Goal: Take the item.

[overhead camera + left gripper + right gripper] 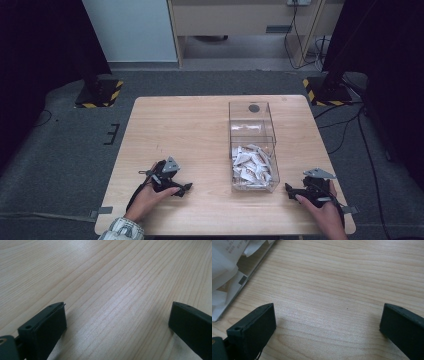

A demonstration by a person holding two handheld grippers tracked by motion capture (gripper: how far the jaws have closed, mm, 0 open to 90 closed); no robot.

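The little white packets [251, 165] lie piled in the near half of the clear box [252, 112], right of the middle of the table [180, 125]. They sit low inside, so I will have to reach over the wall. My right gripper [289, 188] rests just right of the box, jaws wide apart and holding nothing. My left gripper [187, 187] rests farther left, also wide and holding nothing, ready to help
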